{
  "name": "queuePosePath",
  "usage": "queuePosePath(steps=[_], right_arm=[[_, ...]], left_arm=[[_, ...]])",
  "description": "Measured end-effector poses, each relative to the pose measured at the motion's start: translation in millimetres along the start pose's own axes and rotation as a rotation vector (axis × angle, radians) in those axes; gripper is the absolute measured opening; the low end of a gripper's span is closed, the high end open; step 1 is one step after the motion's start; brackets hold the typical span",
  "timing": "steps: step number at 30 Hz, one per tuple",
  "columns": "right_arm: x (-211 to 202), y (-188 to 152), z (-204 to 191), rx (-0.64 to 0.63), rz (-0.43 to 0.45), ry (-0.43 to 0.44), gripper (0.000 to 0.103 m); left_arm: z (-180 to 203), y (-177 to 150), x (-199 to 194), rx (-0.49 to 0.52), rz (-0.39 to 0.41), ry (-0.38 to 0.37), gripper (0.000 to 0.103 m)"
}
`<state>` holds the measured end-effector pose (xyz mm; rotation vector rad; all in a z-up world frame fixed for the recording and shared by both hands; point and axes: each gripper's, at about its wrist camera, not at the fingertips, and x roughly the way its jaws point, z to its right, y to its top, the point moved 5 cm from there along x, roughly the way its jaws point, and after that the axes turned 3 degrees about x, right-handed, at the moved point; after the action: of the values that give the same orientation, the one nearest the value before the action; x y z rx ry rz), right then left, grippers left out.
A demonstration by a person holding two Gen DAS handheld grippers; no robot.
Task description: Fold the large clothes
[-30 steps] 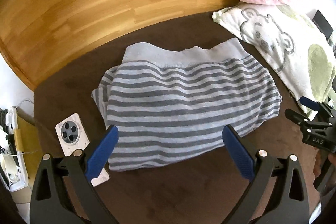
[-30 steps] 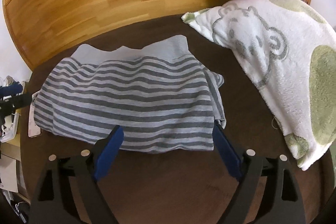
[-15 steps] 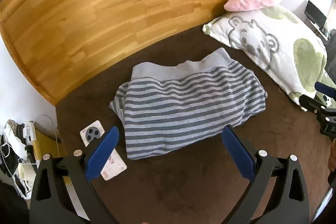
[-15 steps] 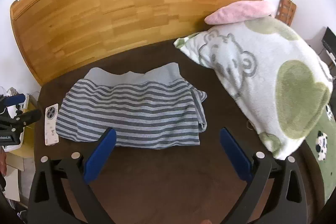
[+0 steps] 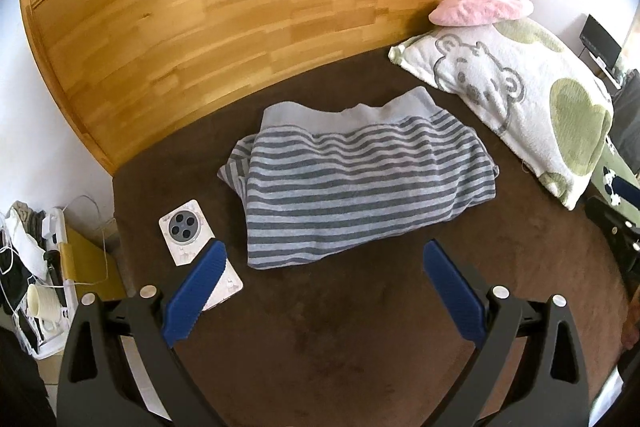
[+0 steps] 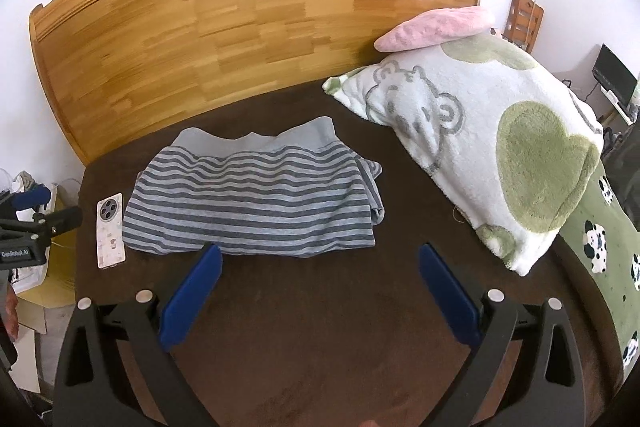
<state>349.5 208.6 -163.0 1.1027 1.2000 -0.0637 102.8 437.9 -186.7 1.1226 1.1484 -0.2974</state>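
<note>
A grey striped garment point(image 5: 356, 183) point(image 6: 256, 203) lies folded into a compact rectangle on the dark brown bed cover point(image 5: 360, 327), its plain grey hem toward the headboard. My left gripper point(image 5: 324, 251) hovers above and in front of it, open, with nothing between its blue pads. My right gripper point(image 6: 320, 253) is likewise open and empty, raised back from the garment's near edge. Each gripper shows at the edge of the other's view.
A phone point(image 5: 188, 231) point(image 6: 110, 231) lies left of the garment. A white and green blanket point(image 6: 492, 147) with a pink cushion point(image 6: 436, 27) lies at the right. The wooden headboard point(image 5: 240, 11) stands behind. Clutter point(image 5: 32, 267) sits off the bed's left edge.
Both grippers have lifted up and drawn back from the folded garment, which now looks smaller and farther away. The right gripper's jaws widened slightly. The garment has stayed put.
</note>
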Motion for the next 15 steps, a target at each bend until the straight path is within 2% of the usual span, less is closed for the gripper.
queuePosePath(steps=[15], right_arm=[[36,-14,-17,0.019,-0.007,0.012,0.097]], left_arm=[[2,4,29,0.058,0.036,0.009,0.096]])
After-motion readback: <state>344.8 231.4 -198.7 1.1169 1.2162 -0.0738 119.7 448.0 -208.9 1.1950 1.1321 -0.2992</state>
